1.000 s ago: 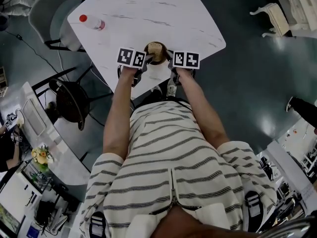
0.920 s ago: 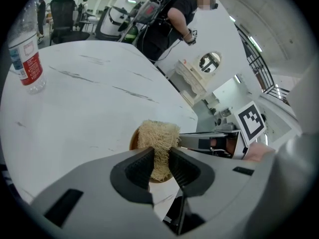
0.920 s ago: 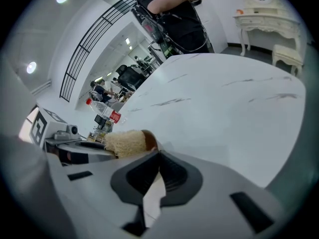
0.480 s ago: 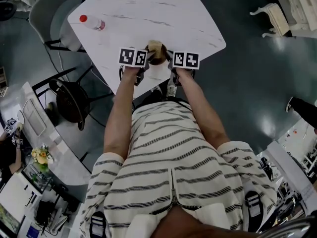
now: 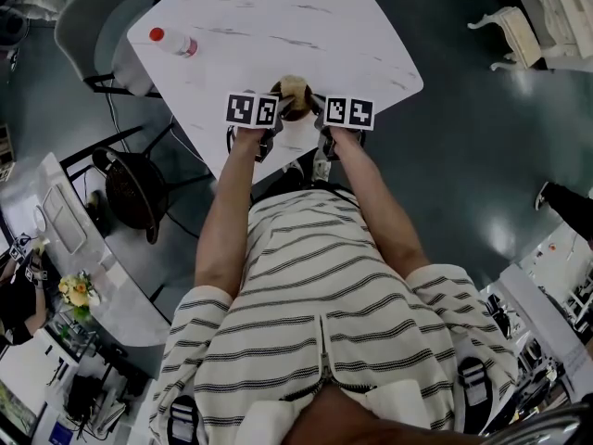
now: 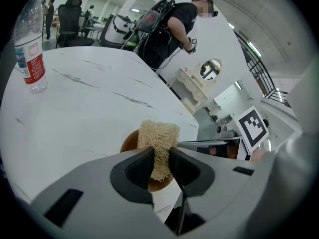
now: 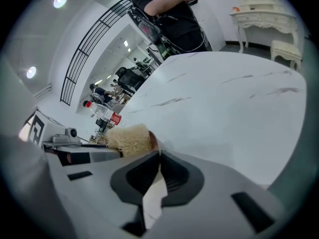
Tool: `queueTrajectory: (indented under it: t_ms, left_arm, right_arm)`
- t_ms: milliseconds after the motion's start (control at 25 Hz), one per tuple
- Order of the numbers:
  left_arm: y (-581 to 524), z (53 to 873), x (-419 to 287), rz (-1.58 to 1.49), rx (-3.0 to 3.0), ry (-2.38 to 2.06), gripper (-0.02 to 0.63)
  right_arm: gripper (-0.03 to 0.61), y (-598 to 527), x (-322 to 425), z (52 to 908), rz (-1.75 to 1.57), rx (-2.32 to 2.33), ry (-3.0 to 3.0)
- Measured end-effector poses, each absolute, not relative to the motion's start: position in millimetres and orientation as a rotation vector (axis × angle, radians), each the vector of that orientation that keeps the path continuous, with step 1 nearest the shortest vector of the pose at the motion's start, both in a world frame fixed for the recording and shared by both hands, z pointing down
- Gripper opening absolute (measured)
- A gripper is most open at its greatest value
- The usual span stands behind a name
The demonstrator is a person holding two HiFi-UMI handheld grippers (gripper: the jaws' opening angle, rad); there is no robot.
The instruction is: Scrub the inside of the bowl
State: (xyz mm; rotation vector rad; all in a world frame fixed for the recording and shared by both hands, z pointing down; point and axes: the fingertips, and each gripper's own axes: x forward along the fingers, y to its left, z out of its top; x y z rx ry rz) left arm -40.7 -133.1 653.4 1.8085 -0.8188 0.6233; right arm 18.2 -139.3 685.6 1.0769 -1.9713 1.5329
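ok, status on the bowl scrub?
Left claw shut on sponge, over bowl. Right claw shut at bowl rim, hold unconfirmed. Bottle far across table, not in the way.

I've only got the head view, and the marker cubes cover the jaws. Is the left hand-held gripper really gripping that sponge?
Observer: Yes. The left gripper view shows the left hand-held gripper shut on the sponge, over the bowl.
Operator: And the right one?
Observer: The right hand-held gripper is shut, with its tips at the bowl's rim. I cannot tell whether they pinch it.
Operator: Anyone nearby?
Observer: A person in black stands beyond the far edge of the table.
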Motion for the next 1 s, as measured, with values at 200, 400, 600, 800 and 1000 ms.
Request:
queueTrajectory:
  t_ms: [200,400,600,800,1000]
  left_arm:
    - [-135,652,-43,0.607,1.814,-0.824,0.091]
    - [-134,648,-43,0.597,1.821,-0.834,0.091]
    - [-132,646,-44,0.593,1.830,-0.847,0.091]
    - [-130,641,-45,0.586,1.841,-0.867,0.091]
    - [-128,635,-46,0.571,1.852,-0.891,0.091]
  right_arm:
    - [0.031,-140,15,686,1.534,1.060,-1.996]
    - [0.086,-139,14,683,1.532,1.055,-2.011]
    - [0.109,-138,15,681,1.497,1.053,-2.035]
    - [0.125,-137,17,676,1.485,1.066,-2.061]
    - [0.151,-138,22,670,1.432,1.098,-2.080]
